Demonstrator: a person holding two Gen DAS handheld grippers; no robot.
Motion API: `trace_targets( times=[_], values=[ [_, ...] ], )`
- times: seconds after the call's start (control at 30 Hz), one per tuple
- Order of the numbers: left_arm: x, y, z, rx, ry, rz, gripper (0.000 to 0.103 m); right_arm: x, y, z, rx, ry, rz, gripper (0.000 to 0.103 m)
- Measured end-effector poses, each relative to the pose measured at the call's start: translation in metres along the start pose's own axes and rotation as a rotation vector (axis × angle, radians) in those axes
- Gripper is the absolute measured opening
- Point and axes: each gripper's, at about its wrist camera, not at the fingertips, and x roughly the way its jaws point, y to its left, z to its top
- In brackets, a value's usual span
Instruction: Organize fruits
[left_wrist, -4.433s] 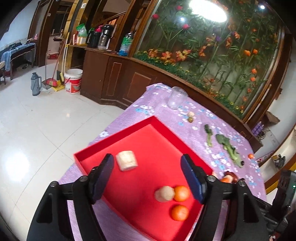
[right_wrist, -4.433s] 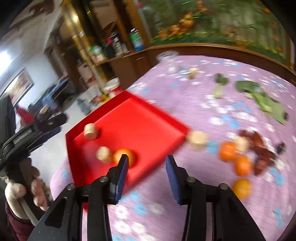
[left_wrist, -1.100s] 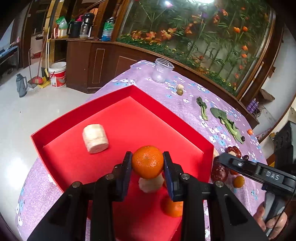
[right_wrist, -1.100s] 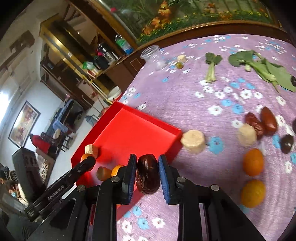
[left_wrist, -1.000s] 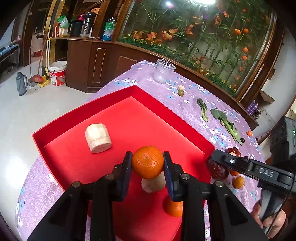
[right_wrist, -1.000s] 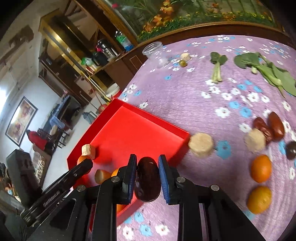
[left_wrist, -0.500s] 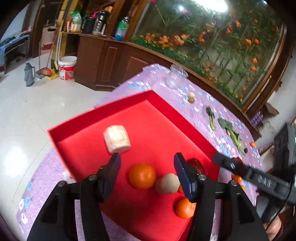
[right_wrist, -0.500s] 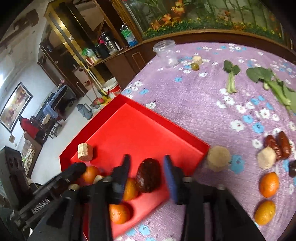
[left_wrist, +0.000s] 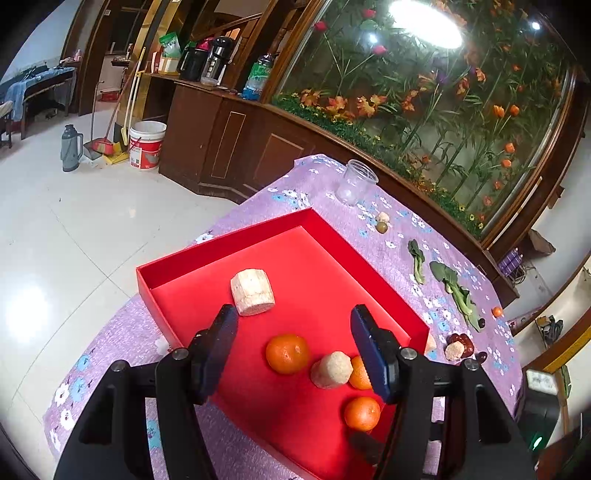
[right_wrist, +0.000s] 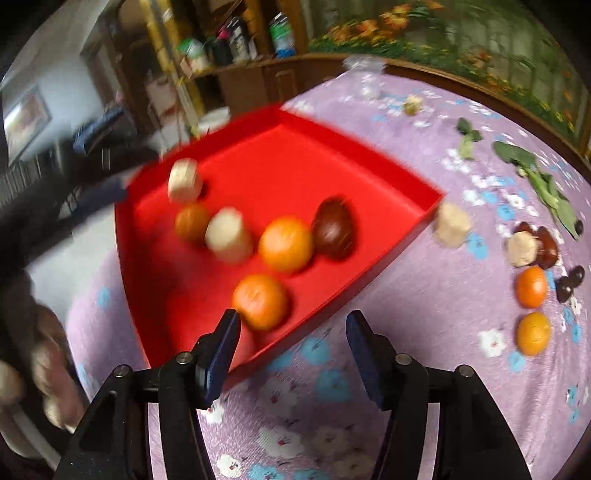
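On the purple flowered surface (left_wrist: 325, 184), a red tray (left_wrist: 229, 247) sits at the near corner, holding three oranges, two pale cut chunks and a dark date. Over the tray the left gripper (left_wrist: 291, 339) hangs with its jaws apart and nothing between them, having just been opening; one orange (left_wrist: 287, 353) lies on the tray floor below the gap, free of the pads. Near the tray's outer rim the right gripper (right_wrist: 291, 343) is likewise spread and empty, its jaws having just been opening. That view is blurred. The date (right_wrist: 333, 228) lies in the tray against another orange (right_wrist: 285, 243). Beyond the tray's rim, two more oranges (right_wrist: 532, 287), pale chunks and dates lie on the surface.
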Motion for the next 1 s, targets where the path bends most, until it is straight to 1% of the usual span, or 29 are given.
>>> trace_targets(
  times=[0.1, 0.17, 0.27, 0.33, 0.4, 0.47, 0.5, 0.57, 0.6, 0.63, 0.7, 0.8, 0.83, 0.9, 0.97, 1.0],
  values=[
    [-0.006, 0.001, 0.000, -0.001, -0.008, -0.004, 0.063, -0.001, 0.004, 0.001, -0.063, 0.008, -0.043, 0.065],
    [-0.009, 0.000, 0.001, -0.002, -0.014, -0.007, 0.063, -0.002, -0.001, 0.002, -0.077, 0.022, -0.063, 0.066],
    [-0.013, -0.003, 0.001, 0.002, -0.022, -0.013, 0.063, 0.000, -0.017, 0.002, -0.064, 0.034, -0.111, 0.069],
    [-0.017, -0.007, 0.001, 0.007, -0.029, -0.016, 0.063, -0.003, -0.028, 0.003, -0.029, 0.032, -0.099, 0.070],
    [-0.023, -0.011, 0.001, 0.025, -0.042, -0.015, 0.063, -0.016, -0.040, 0.002, 0.025, -0.013, -0.040, 0.070],
    [-0.033, -0.022, 0.000, 0.067, -0.070, -0.003, 0.063, -0.041, -0.058, 0.001, 0.096, -0.091, 0.011, 0.070],
    [-0.038, -0.028, 0.001, 0.089, -0.083, -0.002, 0.063, -0.054, -0.067, 0.002, 0.120, -0.129, 0.012, 0.071],
    [-0.052, -0.044, 0.002, 0.134, -0.111, -0.015, 0.064, -0.075, -0.084, -0.003, 0.154, -0.183, -0.016, 0.071],
    [-0.061, -0.054, 0.002, 0.162, -0.131, -0.025, 0.068, -0.090, -0.101, -0.007, 0.188, -0.215, -0.042, 0.071],
    [-0.068, -0.061, 0.002, 0.180, -0.145, -0.034, 0.071, -0.100, -0.111, -0.012, 0.212, -0.234, -0.054, 0.071],
    [-0.086, -0.080, 0.004, 0.213, -0.176, -0.077, 0.073, -0.128, -0.136, -0.023, 0.257, -0.283, -0.089, 0.071],
    [-0.108, -0.104, 0.011, 0.238, -0.192, -0.158, 0.073, -0.165, -0.158, -0.031, 0.275, -0.335, -0.146, 0.071],
    [-0.117, -0.112, 0.013, 0.241, -0.196, -0.194, 0.073, -0.178, -0.163, -0.033, 0.277, -0.347, -0.152, 0.071],
    [-0.131, -0.127, 0.020, 0.250, -0.197, -0.241, 0.073, -0.208, -0.171, -0.035, 0.269, -0.381, -0.155, 0.072],
    [-0.154, -0.141, 0.029, 0.264, -0.211, -0.282, 0.073, -0.232, -0.177, -0.036, 0.253, -0.415, -0.156, 0.076],
    [-0.166, -0.146, 0.031, 0.273, -0.227, -0.299, 0.073, -0.247, -0.180, -0.037, 0.243, -0.440, -0.157, 0.080]
  ],
)
